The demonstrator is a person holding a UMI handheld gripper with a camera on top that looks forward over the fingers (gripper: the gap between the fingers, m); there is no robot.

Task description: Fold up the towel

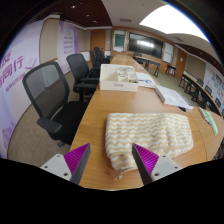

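A cream towel (148, 134) with a pale wavy pattern lies flat on the long wooden table (92, 140), folded into a thick rectangle. Its near edge has a small tassel hanging by the right finger. My gripper (112, 163) hovers over the table's near end, just short of the towel's near left corner. Its two fingers stand wide apart with nothing between them. The magenta pad of the left finger (75, 159) is over bare wood; the right finger (150, 162) overlaps the towel's near edge.
A white box (119, 82) stands further along the table, with papers (172, 98) to its right. Black office chairs (50, 95) line the left side. Screens hang on the far wall (142, 43). A poster wall stands on the left.
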